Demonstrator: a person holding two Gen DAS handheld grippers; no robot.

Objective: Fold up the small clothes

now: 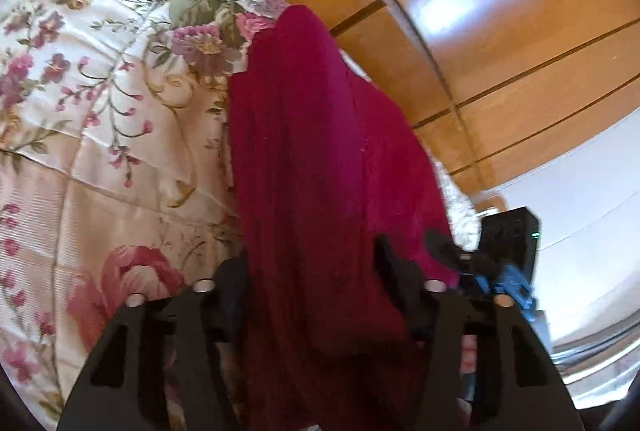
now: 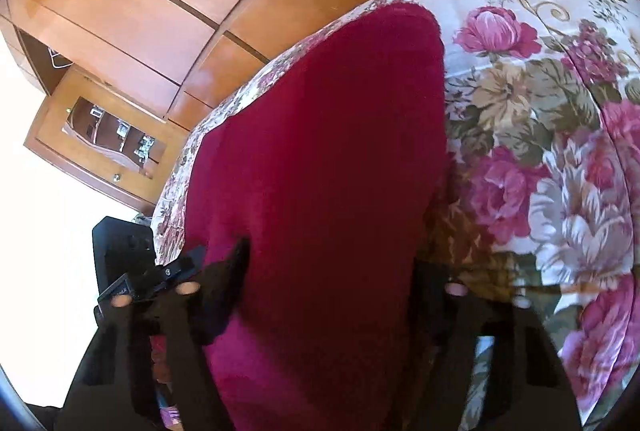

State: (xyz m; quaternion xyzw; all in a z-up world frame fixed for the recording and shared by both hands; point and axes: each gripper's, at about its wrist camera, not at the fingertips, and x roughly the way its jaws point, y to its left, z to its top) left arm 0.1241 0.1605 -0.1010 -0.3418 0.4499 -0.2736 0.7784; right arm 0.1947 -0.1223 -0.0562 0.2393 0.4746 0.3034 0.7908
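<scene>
A dark red knit garment (image 1: 304, 135) lies lengthwise on a floral bedspread (image 1: 100, 111), close to the bed's edge. My left gripper (image 1: 310, 251) straddles its near end. The cloth fills the gap between the two black fingers (image 1: 236, 271), which stand well apart. In the right wrist view the same red garment (image 2: 320, 151) runs away from my right gripper (image 2: 334, 259). Its jaws are also wide apart, with the cloth bunched between them. Whether the pads press the cloth is hidden by the folds. The near end of the garment is out of sight under both grippers.
Wooden wardrobe doors (image 1: 480, 31) rise just beyond the bed's edge. A black box (image 1: 514, 231) shows at the right of the left wrist view. A small wooden framed mirror (image 2: 108, 139) sits at the left of the right wrist view. The floral bedspread (image 2: 540, 111) spreads out to the right of the garment.
</scene>
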